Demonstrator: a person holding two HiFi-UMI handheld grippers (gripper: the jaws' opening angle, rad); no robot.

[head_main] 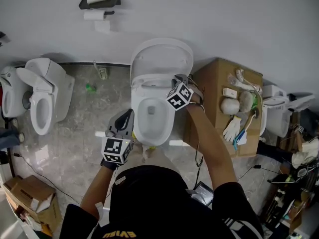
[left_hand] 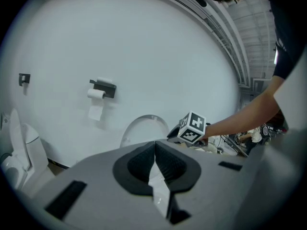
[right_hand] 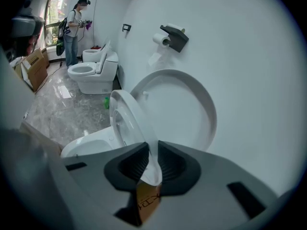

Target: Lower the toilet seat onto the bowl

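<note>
Seat: the toilet seat stood part way up. It was tipped away from the lid but not yet down on the bowl.
Lid: it leaned back on the far wall, well behind the seat.
Right gripper: the right gripper had its jaws pinched on the thin rim of the seat, on the right side of the toilet.
Left gripper: the left gripper had its jaws closed with nothing in them. It hung at the near left of the bowl and did not touch it.
How the seat will feel: it looked like hard, smooth plastic — stiff, not very heavy, and slippery. It turns on a hinge at the far end, so I think it will want to fall by itself once it tips low.
Where to hold: the side rim far from the hinge looked like a good spot, and the pads were there.
Watch out: the shiny rim could slide out of the pads — then the seat would bang down and might crack.
</note>
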